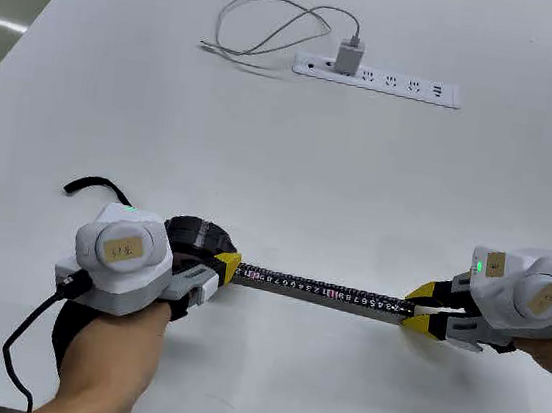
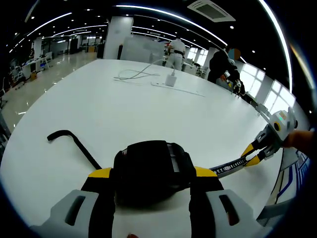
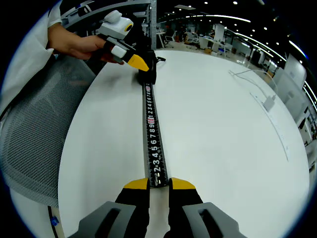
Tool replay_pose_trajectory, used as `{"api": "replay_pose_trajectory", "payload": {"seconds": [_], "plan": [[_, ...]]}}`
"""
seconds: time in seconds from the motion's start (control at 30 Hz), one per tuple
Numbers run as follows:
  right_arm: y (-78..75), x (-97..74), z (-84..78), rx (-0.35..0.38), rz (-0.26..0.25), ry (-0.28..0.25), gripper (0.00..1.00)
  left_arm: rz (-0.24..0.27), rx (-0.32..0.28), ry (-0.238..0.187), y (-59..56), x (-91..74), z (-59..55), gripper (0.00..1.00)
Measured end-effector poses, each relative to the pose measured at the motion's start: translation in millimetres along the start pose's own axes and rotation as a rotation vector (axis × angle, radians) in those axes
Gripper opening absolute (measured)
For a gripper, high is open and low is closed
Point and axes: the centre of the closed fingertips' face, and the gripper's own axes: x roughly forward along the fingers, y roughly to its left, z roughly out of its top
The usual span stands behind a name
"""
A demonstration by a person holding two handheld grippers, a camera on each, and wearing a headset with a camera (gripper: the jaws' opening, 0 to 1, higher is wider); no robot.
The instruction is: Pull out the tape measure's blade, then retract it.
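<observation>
The black tape measure case [image 1: 198, 241] rests on the white table [image 1: 358, 196], and my left gripper [image 1: 218, 270] is shut on it; in the left gripper view the case [image 2: 151, 171] sits between the yellow-tipped jaws. Its dark blade [image 1: 321, 292] runs out to the right, just above the tabletop. My right gripper [image 1: 422, 312] is shut on the blade's end. In the right gripper view the numbered blade [image 3: 152, 139] stretches from the jaws to the case [image 3: 147, 74] and the left gripper [image 3: 130, 54]. A black wrist strap [image 1: 94, 185] trails from the case.
A white power strip [image 1: 377, 78] with a plugged charger [image 1: 349, 54] and coiled white cable [image 1: 268, 24] lies at the far side. The table's left edge [image 1: 24, 45] drops to a green floor. A black cord [image 1: 28, 337] hangs from the left gripper.
</observation>
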Motion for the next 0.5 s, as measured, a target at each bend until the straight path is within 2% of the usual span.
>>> {"api": "replay_pose_trajectory", "payload": {"seconds": [0.5], "plan": [[-0.1, 10.5, 20.2, 0.0, 0.009, -0.025, 0.1, -0.015, -0.021, -0.006, 0.5, -1.5, -0.2, 0.56]]}}
